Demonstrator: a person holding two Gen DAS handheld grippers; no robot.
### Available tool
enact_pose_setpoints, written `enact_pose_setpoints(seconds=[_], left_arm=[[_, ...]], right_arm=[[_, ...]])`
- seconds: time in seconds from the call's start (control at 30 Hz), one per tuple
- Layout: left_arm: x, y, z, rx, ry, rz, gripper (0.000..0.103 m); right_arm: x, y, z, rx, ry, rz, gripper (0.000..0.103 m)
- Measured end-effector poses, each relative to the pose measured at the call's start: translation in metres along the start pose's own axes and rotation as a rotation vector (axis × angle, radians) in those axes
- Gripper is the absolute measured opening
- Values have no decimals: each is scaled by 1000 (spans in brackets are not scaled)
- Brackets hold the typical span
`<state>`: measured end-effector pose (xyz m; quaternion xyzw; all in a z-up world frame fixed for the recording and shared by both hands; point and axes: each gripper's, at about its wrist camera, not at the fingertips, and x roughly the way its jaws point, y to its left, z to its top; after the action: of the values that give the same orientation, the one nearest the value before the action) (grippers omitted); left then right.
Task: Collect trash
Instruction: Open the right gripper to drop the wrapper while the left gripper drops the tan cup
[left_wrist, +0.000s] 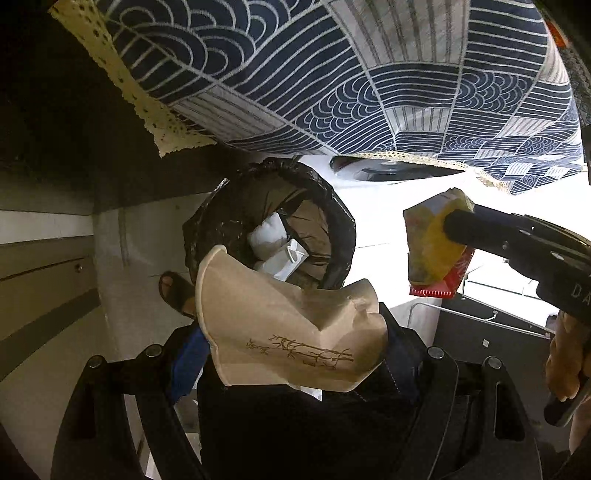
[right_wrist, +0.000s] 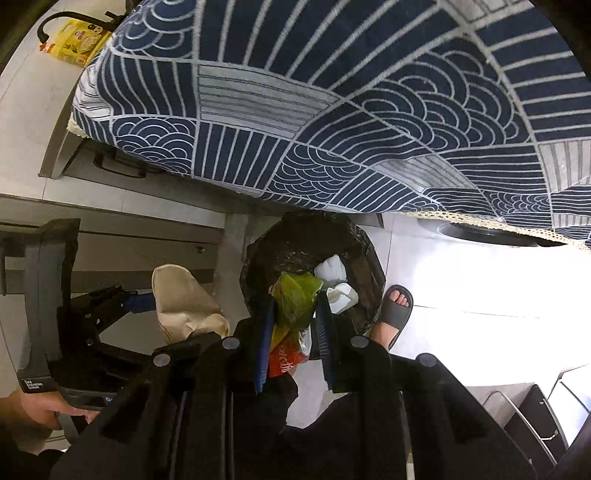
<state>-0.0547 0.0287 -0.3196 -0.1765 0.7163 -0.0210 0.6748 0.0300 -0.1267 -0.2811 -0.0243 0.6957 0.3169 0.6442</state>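
My left gripper (left_wrist: 291, 332) is shut on a crushed tan paper cup (left_wrist: 280, 328) and holds it just in front of the rim of a black-lined trash bin (left_wrist: 343, 229). The cup also shows in the right wrist view (right_wrist: 184, 299), left of the bin (right_wrist: 369, 254). My right gripper (right_wrist: 293, 321) is shut on a yellow-green and red snack wrapper (right_wrist: 293, 299) over the bin's near edge. In the left wrist view the wrapper (left_wrist: 432, 247) hangs to the right of the bin. White crumpled paper (left_wrist: 269, 236) lies inside the bin.
A table covered with a blue wave-pattern cloth (left_wrist: 332, 74) overhangs the bin from above. A sandalled foot (right_wrist: 395, 306) stands right beside the bin on the white tile floor (right_wrist: 480, 280). Grey cabinet fronts (left_wrist: 44, 266) run along the left. A yellow packet (right_wrist: 77, 40) lies far left.
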Motion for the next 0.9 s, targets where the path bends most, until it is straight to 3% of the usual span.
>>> enact_pose_setpoints(seconds=[0.13,0.2,0.27,0.67,0.9], left_arm=[[3,5,3,-29,1,1,81],[3,7,5,-47,-8,21,94],[1,10,6,-63,-11,14,95],[-15,15,11,-103,-52,36,96],[-37,1,14,-89,-98,55,96]], right_arm=[[3,-1,4,11,20,19,27],[6,-3,6,29,35,46,35],[4,-3,8,30,32,42,43],[-17,-8,13,15,-18,44,43],[-48,-6,13,-37,-77,49,43]])
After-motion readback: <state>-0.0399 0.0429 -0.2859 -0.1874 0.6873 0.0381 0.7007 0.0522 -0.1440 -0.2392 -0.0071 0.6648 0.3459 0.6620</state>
